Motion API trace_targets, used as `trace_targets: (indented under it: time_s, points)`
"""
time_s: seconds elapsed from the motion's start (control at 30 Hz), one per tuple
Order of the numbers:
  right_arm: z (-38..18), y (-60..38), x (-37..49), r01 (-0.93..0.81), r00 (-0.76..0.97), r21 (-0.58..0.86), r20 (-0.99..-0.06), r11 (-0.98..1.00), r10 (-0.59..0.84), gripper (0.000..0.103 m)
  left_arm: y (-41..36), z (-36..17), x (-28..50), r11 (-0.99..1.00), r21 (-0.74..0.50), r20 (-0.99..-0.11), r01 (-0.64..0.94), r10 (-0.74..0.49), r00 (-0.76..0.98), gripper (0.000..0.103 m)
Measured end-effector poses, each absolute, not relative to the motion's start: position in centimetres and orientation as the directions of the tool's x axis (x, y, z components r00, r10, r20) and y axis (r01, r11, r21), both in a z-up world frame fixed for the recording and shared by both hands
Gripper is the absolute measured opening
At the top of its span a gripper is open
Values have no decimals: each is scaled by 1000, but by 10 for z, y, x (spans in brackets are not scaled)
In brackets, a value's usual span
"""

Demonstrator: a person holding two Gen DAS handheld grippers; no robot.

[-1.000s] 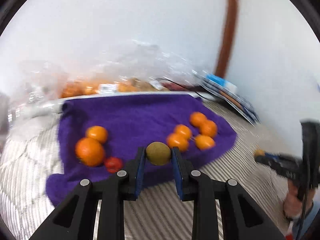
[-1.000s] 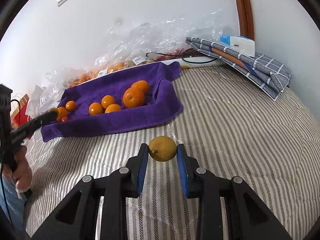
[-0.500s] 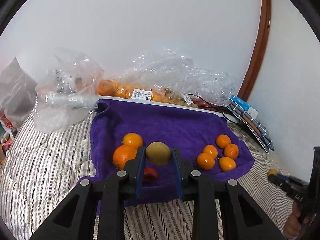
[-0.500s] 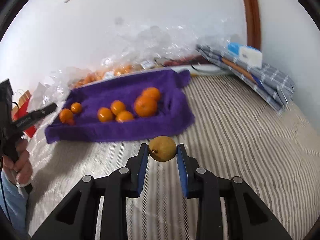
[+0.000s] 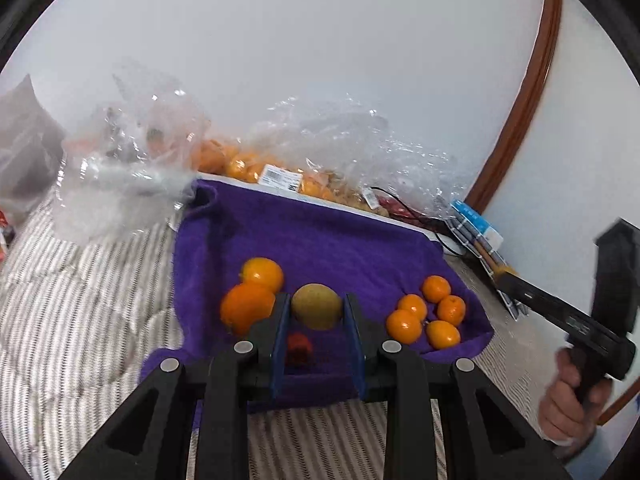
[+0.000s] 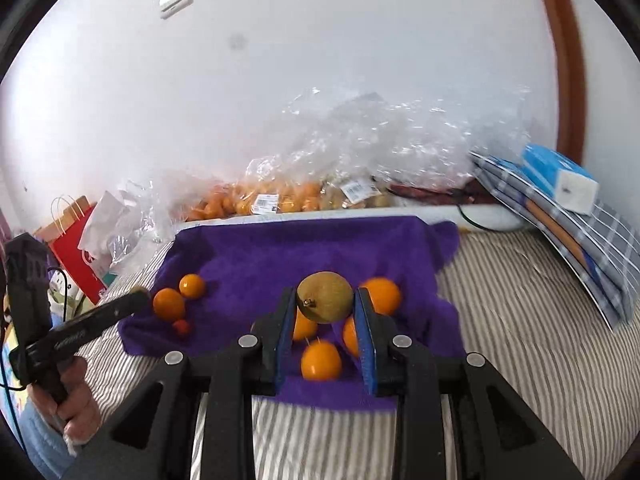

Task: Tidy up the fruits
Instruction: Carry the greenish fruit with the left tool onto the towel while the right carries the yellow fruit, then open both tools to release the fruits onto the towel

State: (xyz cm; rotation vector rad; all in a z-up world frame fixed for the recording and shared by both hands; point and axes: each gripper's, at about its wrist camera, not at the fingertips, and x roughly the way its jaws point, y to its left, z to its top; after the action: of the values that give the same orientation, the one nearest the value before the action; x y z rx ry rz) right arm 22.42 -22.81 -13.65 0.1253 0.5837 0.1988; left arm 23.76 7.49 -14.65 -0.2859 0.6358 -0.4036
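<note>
Striped bedding (image 5: 80, 320) carries purple towel (image 5: 320, 248). Oranges (image 5: 248, 308) and small mandarins (image 5: 404, 325) lie on towel. Left gripper (image 5: 316, 314) clamped on brownish fruit (image 5: 317, 306) above towel; right gripper (image 6: 325, 308) clamped on stemmed brownish fruit (image 6: 325, 297) above mandarins.

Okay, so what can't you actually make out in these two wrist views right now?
- Left wrist view: the small red fruit sits blurred between the left gripper fingers; its kind is unclear.
- Right wrist view: the right gripper and its brownish fruit cover parts of the small oranges.
- Both views: crumpled plastic bags blur the fruit inside.
</note>
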Motion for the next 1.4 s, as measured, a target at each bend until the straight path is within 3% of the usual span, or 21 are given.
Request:
trace_targets:
  time_s: [0.27,0.8,1.4]
  points:
    - [-171,-223,260,-166,770,210,-582,964,260,29,55,-157,251,884,-361,-553,297,-459,695,25]
    - [-185,-223,271,-187,717,259,-624,948,312,29,35,-171,259,903,-301,-633,307,-430,644,25]
    - [-191,-231,271,-191,677,341,-633,920,375,30,36,-171,259,926,-264,-615,271,-378,692,25]
